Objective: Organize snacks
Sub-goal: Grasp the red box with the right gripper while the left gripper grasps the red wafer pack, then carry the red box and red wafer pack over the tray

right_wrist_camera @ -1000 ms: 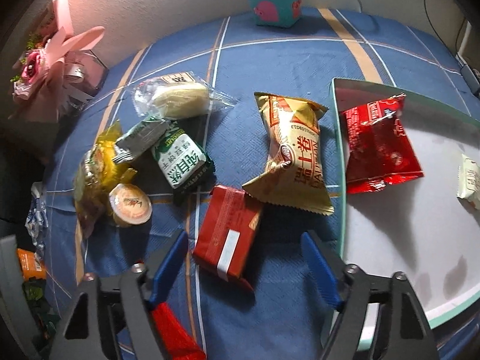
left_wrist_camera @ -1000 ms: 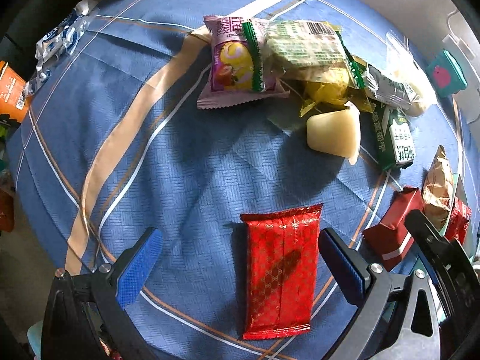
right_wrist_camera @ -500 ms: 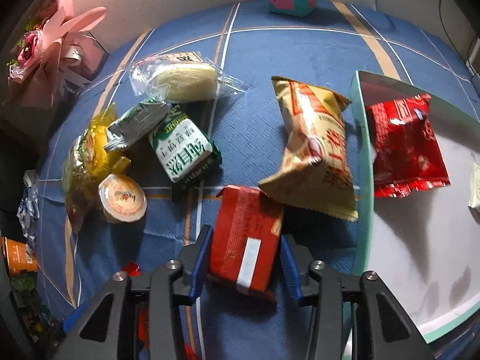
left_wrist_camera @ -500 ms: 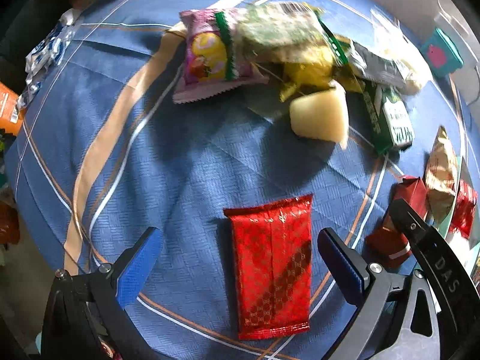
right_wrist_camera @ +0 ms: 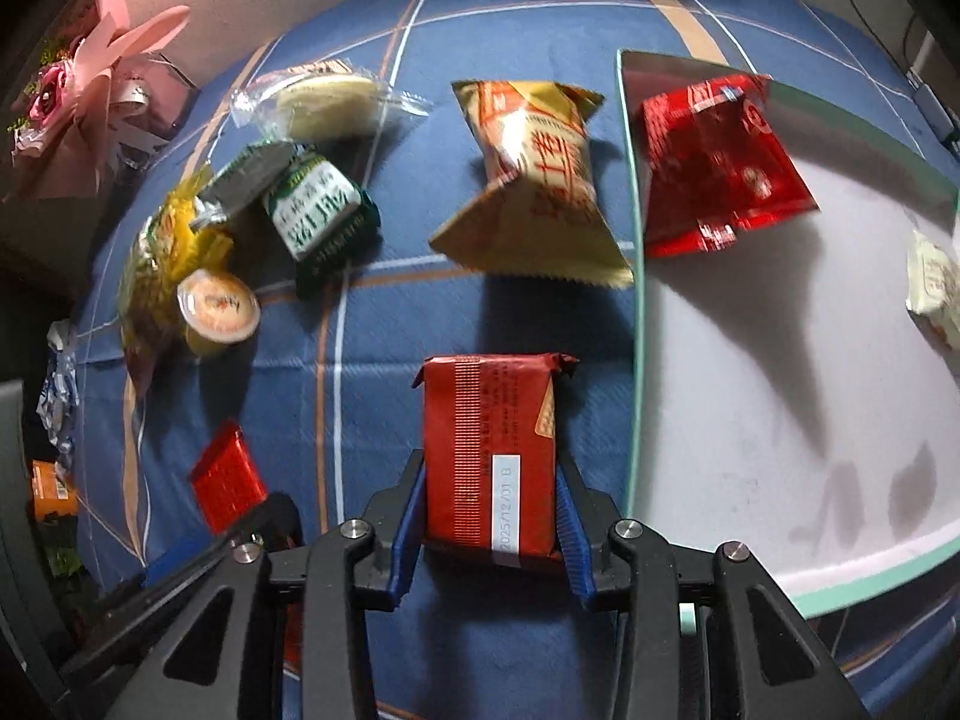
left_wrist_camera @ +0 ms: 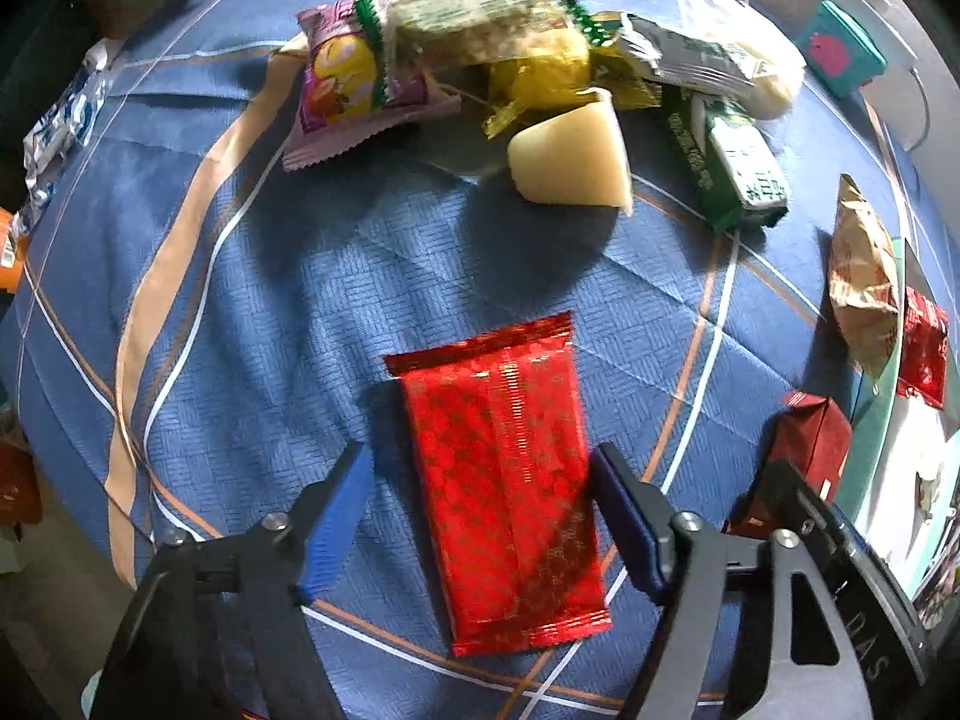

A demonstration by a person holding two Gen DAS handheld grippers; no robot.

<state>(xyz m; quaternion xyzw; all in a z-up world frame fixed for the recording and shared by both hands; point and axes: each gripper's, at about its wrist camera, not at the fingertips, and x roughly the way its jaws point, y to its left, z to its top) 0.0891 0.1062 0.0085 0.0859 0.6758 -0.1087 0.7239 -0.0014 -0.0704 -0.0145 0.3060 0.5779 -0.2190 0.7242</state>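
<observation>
Right tongs (right_wrist_camera: 489, 516) clamped on dark red brick pack (right_wrist_camera: 489, 450), both pads squeezing its sides, tray (right_wrist_camera: 630, 276) just right. Left tongs (left_wrist_camera: 480, 516) been closing, straddling shiny red wafer pack (left_wrist_camera: 504, 474) flat on blue cloth (left_wrist_camera: 270, 300); right pad about touching, left pad short of it.

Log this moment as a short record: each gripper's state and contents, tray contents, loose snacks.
left gripper: jaws have just been closing, astride the flat red foil packet, not yet pressing it
right gripper: shut on the dark red block snack
tray: red packet, pale packet at right edge
loose on blue cloth: yellow roll bag, green packet, jelly cup
</observation>
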